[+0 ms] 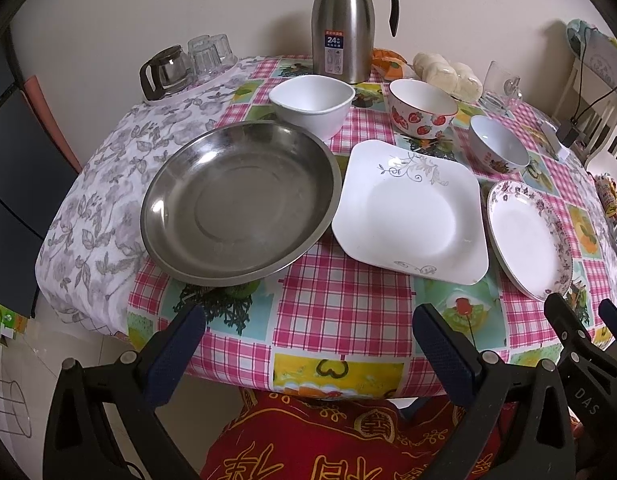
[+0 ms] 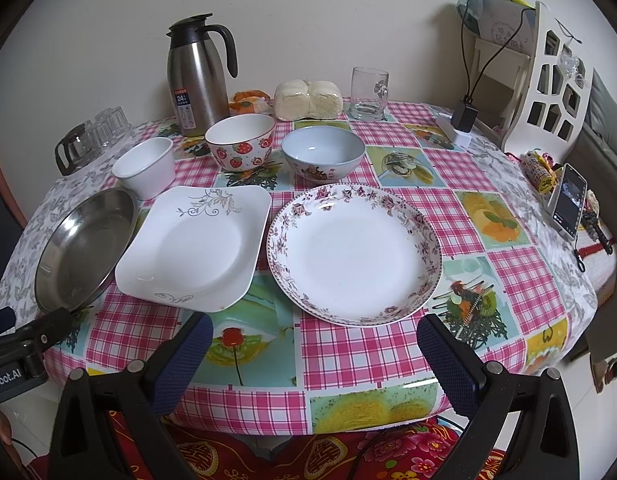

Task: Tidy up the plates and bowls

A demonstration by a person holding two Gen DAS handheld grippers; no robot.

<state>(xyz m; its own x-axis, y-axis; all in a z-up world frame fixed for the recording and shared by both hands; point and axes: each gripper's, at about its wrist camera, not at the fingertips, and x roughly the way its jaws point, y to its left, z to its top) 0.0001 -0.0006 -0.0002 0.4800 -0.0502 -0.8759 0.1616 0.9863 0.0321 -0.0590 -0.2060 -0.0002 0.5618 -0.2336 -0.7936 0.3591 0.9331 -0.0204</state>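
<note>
Both grippers, left [image 1: 308,344] and right [image 2: 314,354], hover with jaws wide, empty. I'd pinch the floral plate [image 2: 354,254] by its near rim, lifting level.

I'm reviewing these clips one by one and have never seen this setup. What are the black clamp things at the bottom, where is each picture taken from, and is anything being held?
No robot here: a person holds one pair of tongs in each hand, each with a camera looking along its fingers. One picture comes from the left tongs, the other from the right tongs. Both are open and hold nothing.

On the table lie a steel plate, a square white plate and a floral round plate. Behind them stand a white bowl, a strawberry bowl and a blue-grey bowl, with a thermos jug behind those.
</note>
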